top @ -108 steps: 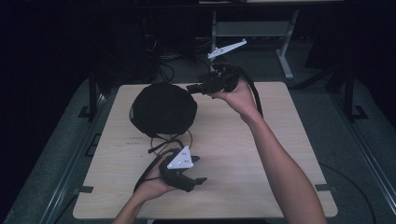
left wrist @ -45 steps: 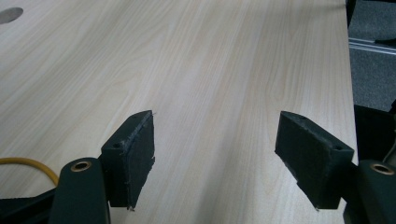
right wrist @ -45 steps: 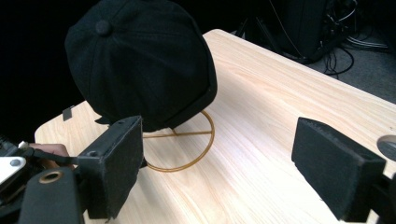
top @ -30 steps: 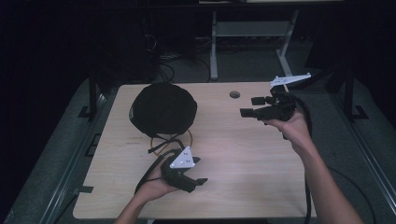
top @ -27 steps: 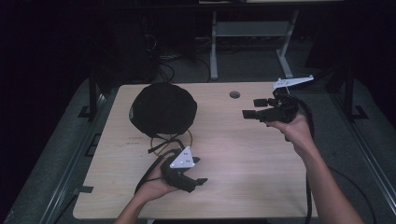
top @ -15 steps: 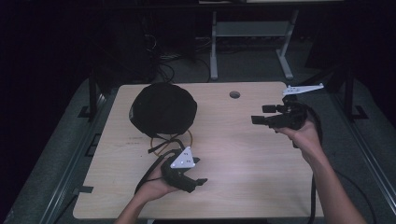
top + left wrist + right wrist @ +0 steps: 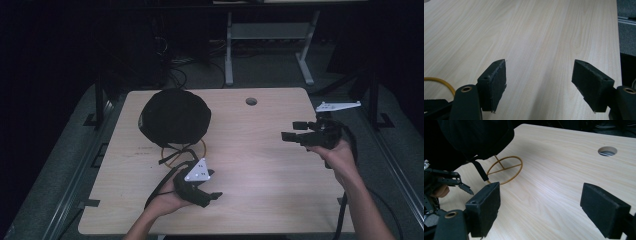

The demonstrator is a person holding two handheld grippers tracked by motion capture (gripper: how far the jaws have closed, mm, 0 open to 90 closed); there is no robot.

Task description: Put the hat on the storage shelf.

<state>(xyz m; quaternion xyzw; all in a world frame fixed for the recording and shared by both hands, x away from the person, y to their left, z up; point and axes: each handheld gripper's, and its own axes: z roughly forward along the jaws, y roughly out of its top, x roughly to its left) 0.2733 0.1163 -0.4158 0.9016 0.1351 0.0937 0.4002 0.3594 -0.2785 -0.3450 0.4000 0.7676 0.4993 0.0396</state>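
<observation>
Pale wood-grain table (image 7: 250,165) is seen from above in a dim room, with its far surroundings lost in darkness. Nearest the camera, the left gripper (image 7: 212,196) is rested low on the tabletop in the person's left hand (image 7: 165,202), its grey three-cornered plate turned upward. In the left gripper view its jaws are spread wide apart with only bare wood between them, and a bit of yellow ring (image 7: 439,82) is cut off at the left edge. Farther right, near the table's right edge, the right gripper (image 7: 292,131) is held above the surface in the right hand (image 7: 337,155), pointed toward the table's left. In the right gripper view its jaws are likewise parted wide, nothing being clamped. Beyond both grippers, on the far left part of the table, a black cap (image 7: 174,116) is laid; its shape is hard to read against the dark. A yellow ring (image 7: 182,150) with crossing spokes is partly hidden under the cap's near edge, and a black strap (image 7: 480,171) is draped over it. A round cable hole (image 7: 251,101) is set near the far edge. Metal frame legs (image 7: 229,50) behind the table are barely made out.
</observation>
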